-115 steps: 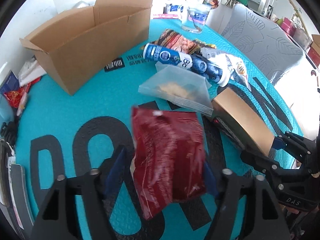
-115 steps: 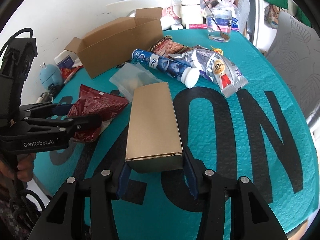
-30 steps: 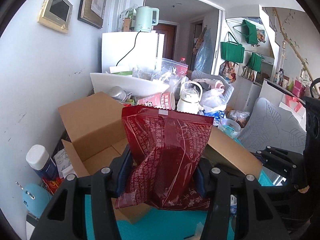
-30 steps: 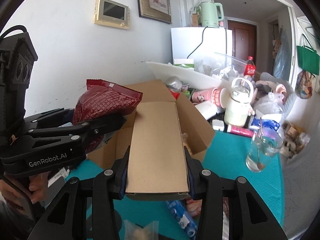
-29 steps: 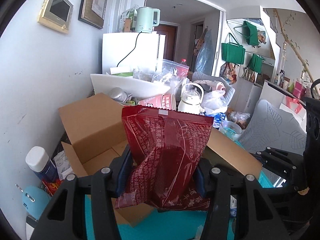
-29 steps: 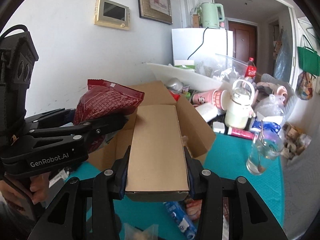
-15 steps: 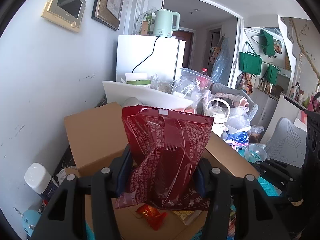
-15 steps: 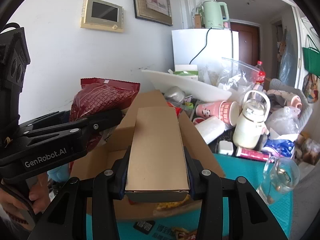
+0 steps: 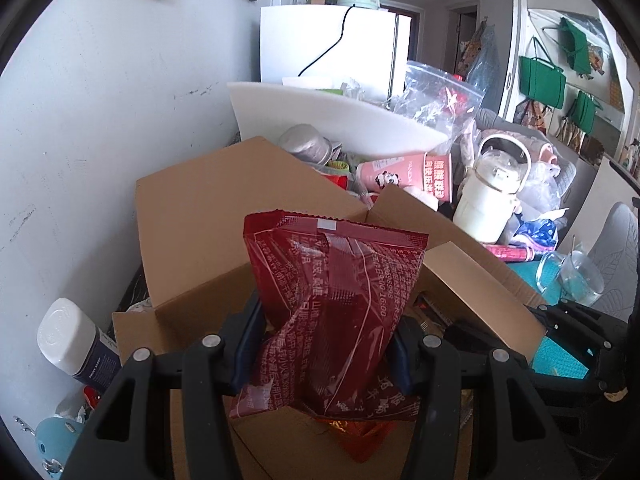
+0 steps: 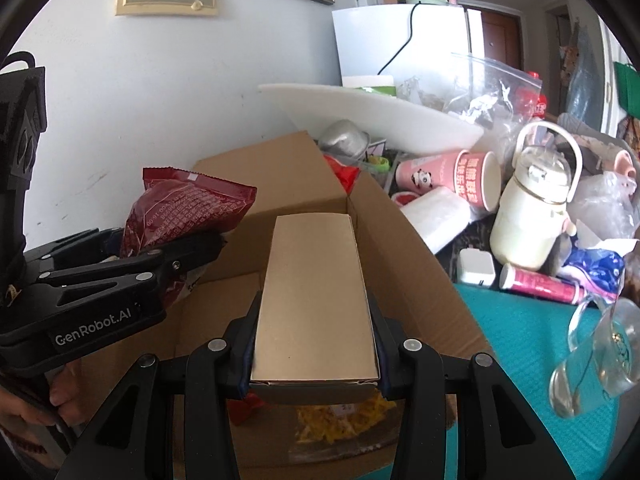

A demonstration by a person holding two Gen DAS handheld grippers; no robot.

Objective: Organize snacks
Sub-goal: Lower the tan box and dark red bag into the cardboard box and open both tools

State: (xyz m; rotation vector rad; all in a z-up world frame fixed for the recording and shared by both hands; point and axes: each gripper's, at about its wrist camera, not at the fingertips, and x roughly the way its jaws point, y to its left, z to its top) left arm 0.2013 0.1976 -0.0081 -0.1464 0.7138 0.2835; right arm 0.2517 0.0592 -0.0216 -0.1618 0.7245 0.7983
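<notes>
Left hand-held gripper (image 9: 326, 350): I have it clamped on the red snack bag (image 9: 334, 312), which stands upright between its pads.
Right hand-held gripper (image 10: 314, 354): I have it clamped on the plain brown carton (image 10: 314, 300), lying lengthwise between its pads.
Cardboard box (image 10: 400, 260): open-topped, directly ahead of and below both hand-held grippers; a yellow snack packet (image 10: 340, 420) and a small red wrapper (image 9: 352, 436) already lie on its floor.
Desk (image 10: 532, 344): teal surface to the right of my right hand-held gripper, carrying a glass (image 10: 592, 348).
Step in hand: I judge both snacks are over the box mouth, mid-delivery.
Next move: lowering each item inside, clear of the flaps, then parting the pads.
</notes>
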